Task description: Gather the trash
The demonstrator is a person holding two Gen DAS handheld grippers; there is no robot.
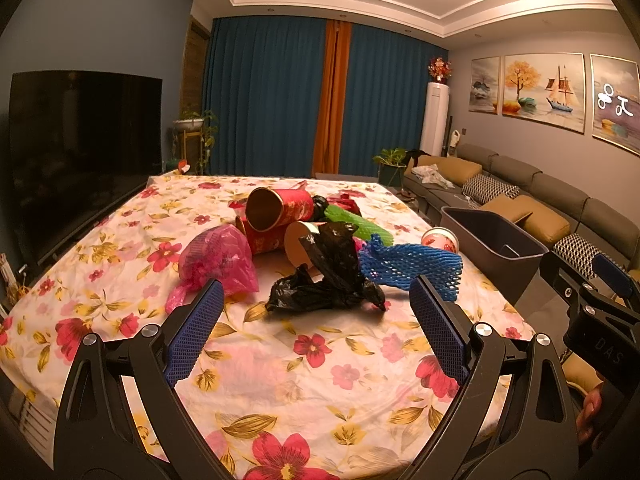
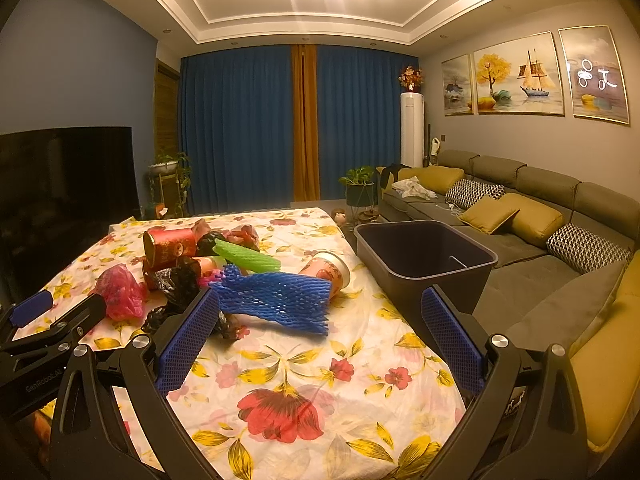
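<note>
A pile of trash lies mid-table on the floral cloth (image 1: 312,364): a black plastic bag (image 1: 332,276), a pink plastic bag (image 1: 220,260), a blue foam net (image 1: 412,266), a green foam net (image 1: 360,222), red paper tubes (image 1: 280,208) and a paper cup (image 1: 440,240). My left gripper (image 1: 316,312) is open and empty, just short of the black bag. My right gripper (image 2: 320,320) is open and empty, near the blue foam net (image 2: 280,300). A dark grey bin (image 2: 424,256) stands at the table's right edge.
A grey sofa (image 2: 540,240) with yellow cushions runs along the right. A television (image 1: 80,152) stands to the left. Blue curtains, potted plants and a white floor air conditioner (image 2: 412,128) are at the back.
</note>
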